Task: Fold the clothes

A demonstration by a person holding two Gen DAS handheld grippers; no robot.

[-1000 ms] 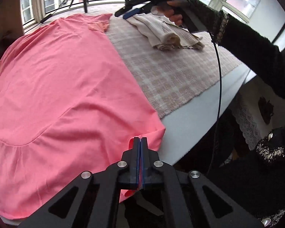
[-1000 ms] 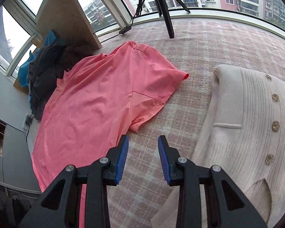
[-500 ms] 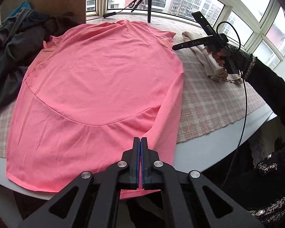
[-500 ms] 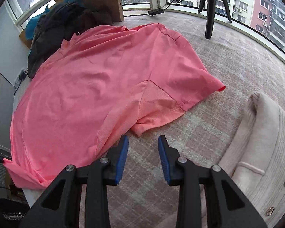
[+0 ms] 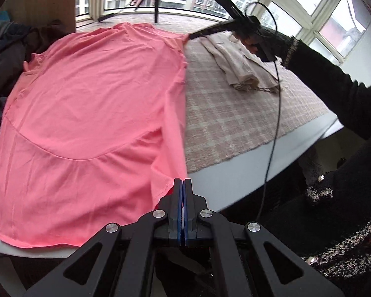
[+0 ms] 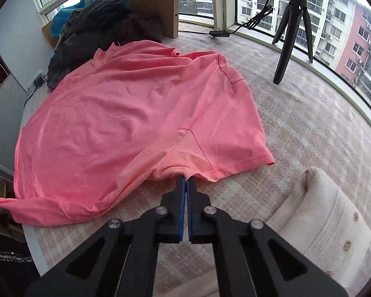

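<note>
While the pink shirt [image 5: 91, 113] lies spread flat over the checked cloth [image 5: 235, 121] on the table, the left gripper [image 5: 182, 185] pinches its near hem corner, fingers pressed together. The right gripper [image 6: 185, 182] is clamped on the underarm edge beside the right sleeve. A folded cream cardigan [image 6: 326, 225] sits just right of it.

Smooth matt pink cloth shirt [image 5: 91, 104], rough woven checked mat [image 5: 235, 123], ribbed cream knit cardigan [image 6: 329, 225]
</note>
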